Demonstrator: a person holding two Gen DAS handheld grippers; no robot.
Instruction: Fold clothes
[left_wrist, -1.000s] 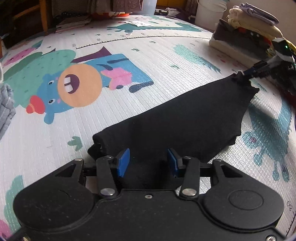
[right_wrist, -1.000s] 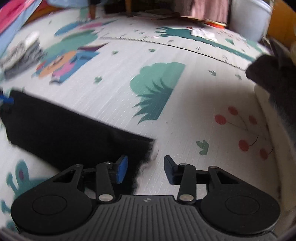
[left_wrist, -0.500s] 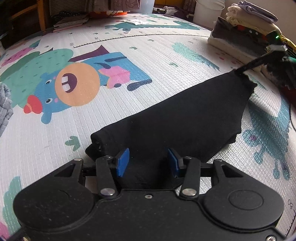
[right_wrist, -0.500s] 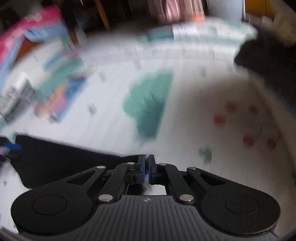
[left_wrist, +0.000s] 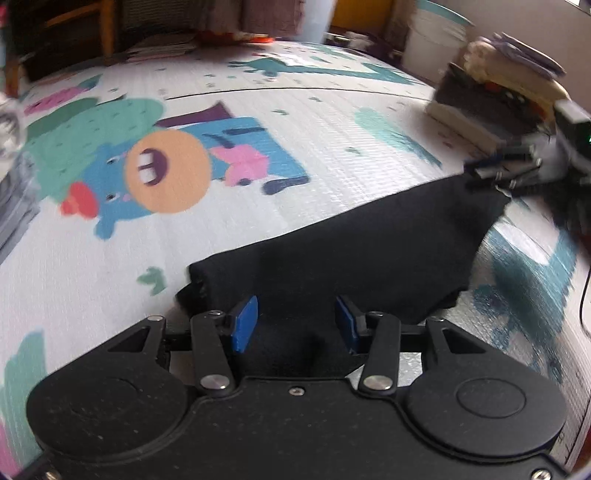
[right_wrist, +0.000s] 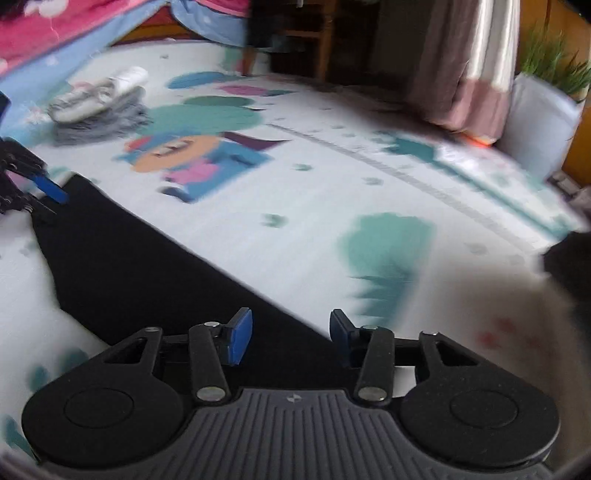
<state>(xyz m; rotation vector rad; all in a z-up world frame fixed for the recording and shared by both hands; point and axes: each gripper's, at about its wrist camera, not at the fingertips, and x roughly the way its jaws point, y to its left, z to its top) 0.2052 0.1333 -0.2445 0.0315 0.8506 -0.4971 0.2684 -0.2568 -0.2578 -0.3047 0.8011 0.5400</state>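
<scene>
A black garment (left_wrist: 351, 251) lies folded in a long band on the cartoon play mat (left_wrist: 110, 258). My left gripper (left_wrist: 295, 325) is open over its near end, blue pads apart with flat cloth between them. At the far end, my right gripper (left_wrist: 495, 173) is blurred at the cloth's corner. In the right wrist view the right gripper (right_wrist: 290, 334) has its jaws opening. The garment's (right_wrist: 147, 266) corner lies between and beneath the pads, which do not press on it. The left gripper (right_wrist: 46, 201) shows at the band's other end.
A stack of folded clothes (left_wrist: 498, 99) stands at the mat's right edge, with a white bucket (left_wrist: 432, 40) behind it. A grey and white clothes pile (right_wrist: 96, 107) lies far left. A white planter (right_wrist: 535, 114), a curtain and wooden furniture border the mat.
My right gripper shut at the garment's corner half a second ago and now stands open over it, its view swung left. The left gripper has hardly moved.
</scene>
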